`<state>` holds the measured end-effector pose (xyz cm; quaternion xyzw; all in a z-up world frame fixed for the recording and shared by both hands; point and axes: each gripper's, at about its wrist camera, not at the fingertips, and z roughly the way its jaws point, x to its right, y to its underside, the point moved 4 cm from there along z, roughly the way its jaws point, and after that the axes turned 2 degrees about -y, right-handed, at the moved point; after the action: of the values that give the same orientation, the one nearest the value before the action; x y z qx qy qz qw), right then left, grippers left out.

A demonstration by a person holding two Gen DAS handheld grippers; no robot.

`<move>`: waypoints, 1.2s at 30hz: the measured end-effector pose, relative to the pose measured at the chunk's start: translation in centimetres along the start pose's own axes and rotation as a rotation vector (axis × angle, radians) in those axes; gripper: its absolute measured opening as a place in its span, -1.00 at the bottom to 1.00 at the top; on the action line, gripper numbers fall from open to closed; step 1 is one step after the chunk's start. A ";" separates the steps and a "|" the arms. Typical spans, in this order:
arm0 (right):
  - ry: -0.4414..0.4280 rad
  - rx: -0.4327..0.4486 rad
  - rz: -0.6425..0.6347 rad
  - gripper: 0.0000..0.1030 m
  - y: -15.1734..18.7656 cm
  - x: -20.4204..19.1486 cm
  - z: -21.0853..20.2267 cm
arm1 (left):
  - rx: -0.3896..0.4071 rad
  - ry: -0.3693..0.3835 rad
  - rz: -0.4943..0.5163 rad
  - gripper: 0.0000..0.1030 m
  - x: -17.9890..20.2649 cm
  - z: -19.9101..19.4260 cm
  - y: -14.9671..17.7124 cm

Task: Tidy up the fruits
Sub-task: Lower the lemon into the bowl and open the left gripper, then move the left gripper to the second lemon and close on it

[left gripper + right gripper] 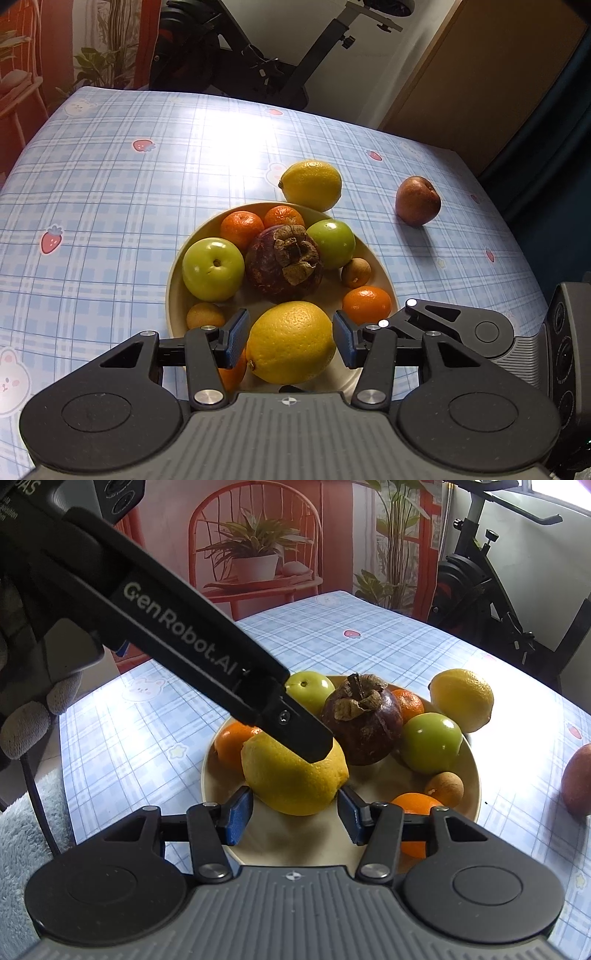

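One lemon [291,341] sits at the plate's [173,291] near rim, between the left gripper's [290,338] spread fingers, seemingly untouched; right gripper [295,814] likewise spread. Withdraw straight back; second lemon [311,184] waits on desk [110,206]

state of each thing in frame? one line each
left tool: open, pads either side of the near lemon, gaps visible
right tool: open, empty
near lemon: on the plate, between the left tool's pads
far lemon: on the table, behind the plate
red apple: on the table, apart
plate: holds mangosteen, green apples, tangerines
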<state>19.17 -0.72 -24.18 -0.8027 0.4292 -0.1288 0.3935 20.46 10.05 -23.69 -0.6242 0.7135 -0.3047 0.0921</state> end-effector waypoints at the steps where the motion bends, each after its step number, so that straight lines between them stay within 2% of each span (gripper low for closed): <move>1: 0.001 0.001 -0.003 0.05 0.0 0.0 -0.2 | 0.005 0.000 0.000 0.01 0.0 -0.1 0.0; 10: 0.041 0.082 0.009 0.06 -0.6 1.4 -3.2 | 0.124 -0.027 -0.016 0.01 0.8 -1.9 -2.0; 20: 0.169 0.157 0.091 0.06 -3.1 8.2 -5.4 | 0.210 -0.075 -0.031 0.01 2.3 -1.2 -6.9; 24: 0.191 0.164 0.105 0.06 -4.1 10.7 -5.2 | 0.241 -0.081 -0.040 0.01 2.7 -0.5 -9.1; 31: 0.160 0.146 0.135 0.06 -5.2 13.6 -2.4 | 0.200 -0.076 -0.052 0.01 2.8 3.0 -11.6; 36: 0.135 0.119 0.133 0.06 -5.5 14.5 -0.1 | 0.146 -0.041 -0.105 0.02 1.7 5.9 -12.2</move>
<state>30.99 -10.44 -21.98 -0.7372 0.4986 -0.1812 0.4185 33.35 6.13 -21.28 -0.6585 0.6536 -0.3474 0.1361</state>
